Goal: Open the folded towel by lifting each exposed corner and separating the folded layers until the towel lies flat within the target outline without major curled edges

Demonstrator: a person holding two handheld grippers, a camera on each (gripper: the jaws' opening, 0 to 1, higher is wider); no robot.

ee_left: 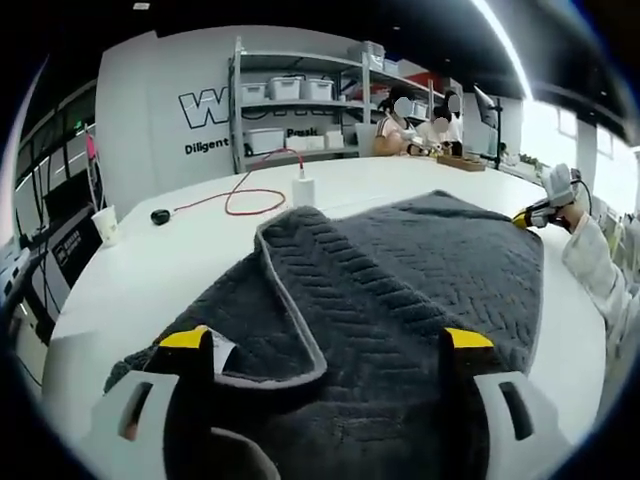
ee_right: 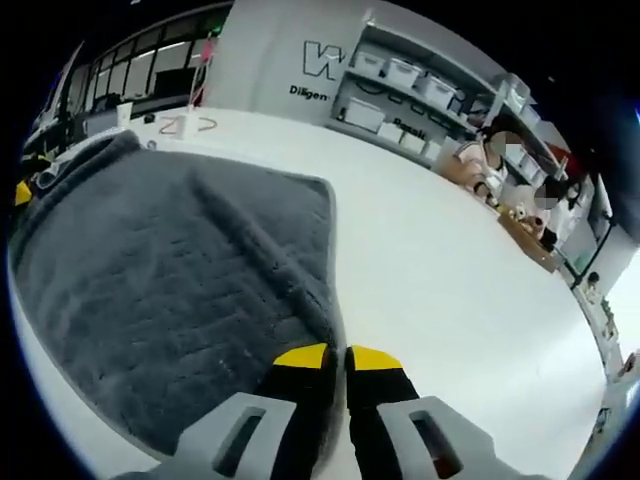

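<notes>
A dark grey towel (ee_left: 400,280) with pale grey edging lies on the white table (ee_left: 200,250). One layer is folded over, and its trimmed edge (ee_left: 290,290) runs from the far middle toward me. My left gripper (ee_left: 326,340) stands open just above the near part of the towel, its yellow tips wide apart. In the right gripper view the towel (ee_right: 170,280) spreads to the left. My right gripper (ee_right: 338,358) is shut on the towel's edge at a corner. From the left gripper view, the right gripper (ee_left: 535,214) sits at the towel's far right corner, held by a hand.
A red cable (ee_left: 245,195), a white charger (ee_left: 303,189), a black object (ee_left: 160,216) and a paper cup (ee_left: 104,222) lie on the table beyond the towel. Shelves with bins (ee_left: 290,100) and seated people (ee_left: 420,125) are further back. Bare table (ee_right: 450,280) lies right of the towel.
</notes>
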